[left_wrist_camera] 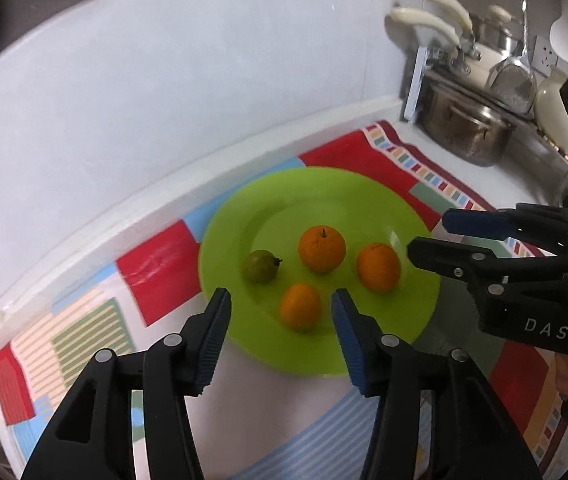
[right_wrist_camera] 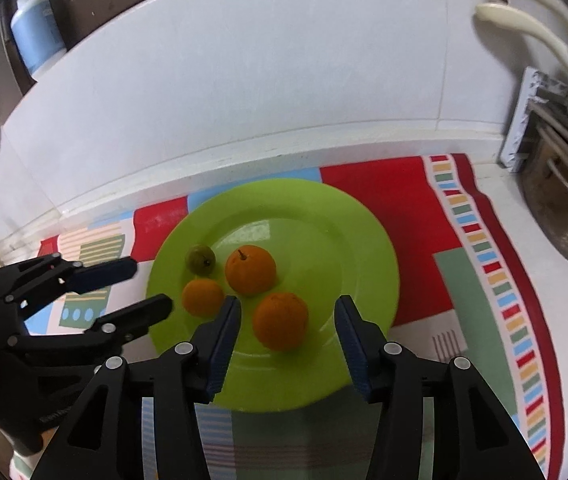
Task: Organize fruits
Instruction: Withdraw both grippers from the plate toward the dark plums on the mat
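Resting on a green plate (left_wrist_camera: 384, 208) were four fruits: three oranges and one small green fruit (left_wrist_camera: 259, 266). The plate lay on a patterned cloth (left_wrist_camera: 156, 276) of red, blue and striped patches, spread over a white counter against a white wall.

From the left wrist view, the left gripper (left_wrist_camera: 280, 308) hovered over the near rim of the plate with its fingers wide apart and holding nothing. The small orange (left_wrist_camera: 301, 306) sat on the plate in line with the gap between those fingers. Behind it stood the stemmed orange (left_wrist_camera: 321, 249), with the green fruit to its left and the third orange (left_wrist_camera: 378, 267) to its right. None of the fruits seemed to touch one another, though the stemmed orange and the third orange sat near each other.

From the right wrist view, the right gripper (right_wrist_camera: 287, 306) also hung over the near side of the plate, its fingers spread and empty, with the third orange lying in line with the gap between them. The left gripper appeared at the left edge of this view, reaching toward the plate's left rim beside the small orange.

A steel pot (left_wrist_camera: 466, 124) stood at the far right of the counter, well apart from the plate, with cream-handled pans (left_wrist_camera: 436, 20) stacked above it. A blue bottle (right_wrist_camera: 36, 32) stood up in the far left corner.
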